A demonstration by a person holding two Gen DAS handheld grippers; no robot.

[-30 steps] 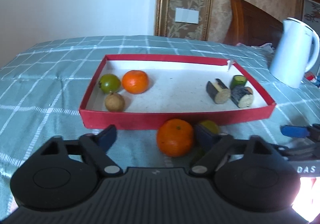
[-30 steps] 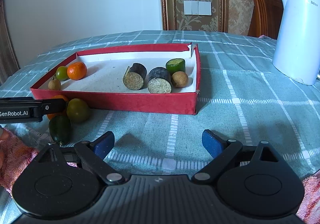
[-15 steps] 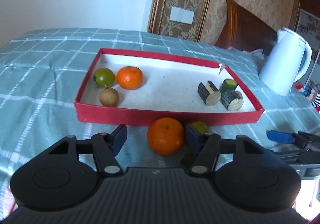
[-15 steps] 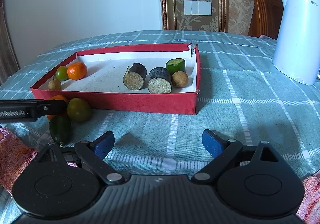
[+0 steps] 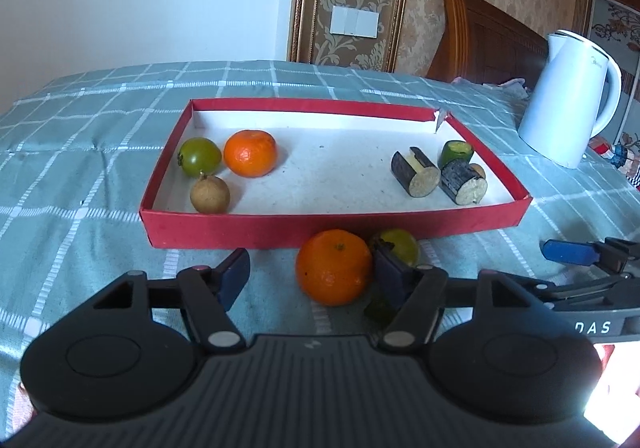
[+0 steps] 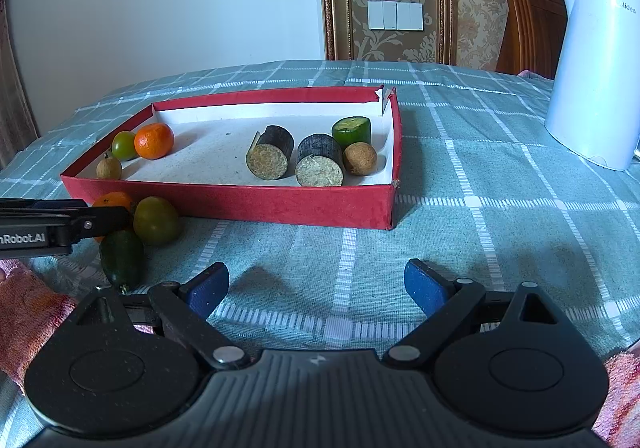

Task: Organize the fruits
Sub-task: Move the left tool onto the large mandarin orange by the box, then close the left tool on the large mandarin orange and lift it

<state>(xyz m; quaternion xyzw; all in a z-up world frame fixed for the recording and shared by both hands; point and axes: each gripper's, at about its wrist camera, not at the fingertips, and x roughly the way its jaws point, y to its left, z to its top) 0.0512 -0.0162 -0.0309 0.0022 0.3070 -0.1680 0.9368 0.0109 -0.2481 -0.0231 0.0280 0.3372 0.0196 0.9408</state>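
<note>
Orange on tablecloth, between open left hand-held gripper fingers

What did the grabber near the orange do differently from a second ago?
The left hand-held gripper has narrowed its jaws around the loose orange, then eased slightly wider; its right pad touches, the left does not. The right hand-held gripper, red tray and its fruits stayed put.
</note>
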